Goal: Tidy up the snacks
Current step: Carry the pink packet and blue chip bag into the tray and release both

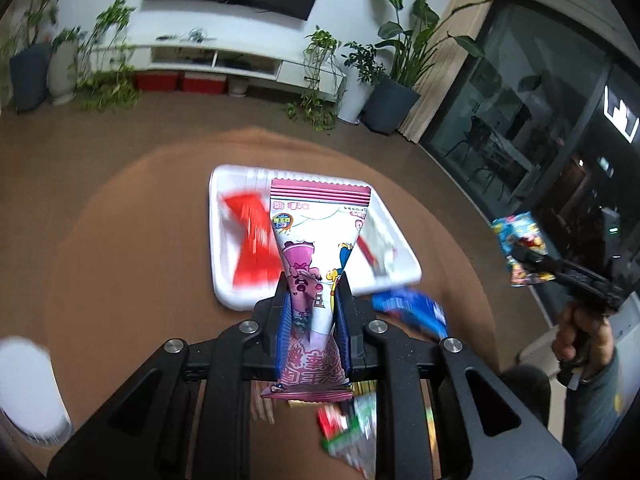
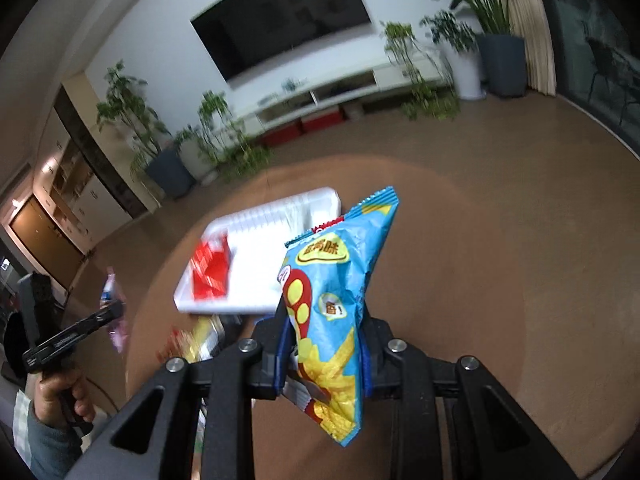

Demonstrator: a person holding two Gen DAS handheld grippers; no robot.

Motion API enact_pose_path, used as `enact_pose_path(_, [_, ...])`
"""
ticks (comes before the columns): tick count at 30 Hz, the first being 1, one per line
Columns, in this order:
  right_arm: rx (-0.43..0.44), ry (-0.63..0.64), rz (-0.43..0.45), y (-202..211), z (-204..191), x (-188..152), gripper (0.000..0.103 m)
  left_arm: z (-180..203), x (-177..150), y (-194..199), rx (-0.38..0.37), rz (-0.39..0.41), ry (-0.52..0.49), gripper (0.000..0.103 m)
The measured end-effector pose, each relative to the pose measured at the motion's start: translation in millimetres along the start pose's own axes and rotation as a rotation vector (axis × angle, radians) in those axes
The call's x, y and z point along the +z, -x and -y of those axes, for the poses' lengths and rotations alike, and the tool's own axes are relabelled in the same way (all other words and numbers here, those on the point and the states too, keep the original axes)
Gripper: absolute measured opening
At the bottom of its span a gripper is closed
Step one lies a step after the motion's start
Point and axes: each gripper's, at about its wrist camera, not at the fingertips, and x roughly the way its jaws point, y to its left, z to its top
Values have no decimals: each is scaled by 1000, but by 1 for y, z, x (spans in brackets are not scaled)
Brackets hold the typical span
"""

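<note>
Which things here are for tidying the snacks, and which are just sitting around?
For the job:
- pink snack packet, in the left gripper
- blue chip bag, in the right gripper
- white tray
- red packet in the tray
- blue packet beside the tray

Just around:
- TV
- potted plants
- white cabinet

Red packet point(image 1: 252, 240) in white tray point(image 1: 224, 280) motion-blurred, blue packet point(image 1: 412, 310) smeared, wrappers point(image 1: 352, 428) beneath claw indistinct

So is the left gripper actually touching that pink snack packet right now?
Touching. In the left wrist view the left gripper has both blue pads pressed against the pink snack packet, pinching it narrow, with no gap on either side.
</note>
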Motion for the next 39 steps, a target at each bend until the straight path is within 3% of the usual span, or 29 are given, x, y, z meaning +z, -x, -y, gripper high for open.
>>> enact_pose_path(4, [66, 36, 42, -22, -29, 34, 29, 10, 48, -35, 37, -34, -72, 17])
enact_pose_path(10, [150, 84, 5, -85, -67, 63, 29, 15, 76, -93, 79, -109, -116, 17])
enact_pose_path(15, [134, 127, -86, -147, -81, 60, 29, 20, 68, -139, 99, -186, -141, 17])
enact_pose_path(22, [72, 178, -245, -213, -75, 26, 29, 12, 41, -185, 164, -278, -149, 18])
enact_pose_path(30, [2, 235, -321, -243, -59, 7, 29, 13, 17, -199, 174, -322, -147, 18])
enact_pose_path(39, [-11, 244, -320, -246, -49, 7, 30, 18, 11, -213, 177, -326, -134, 18])
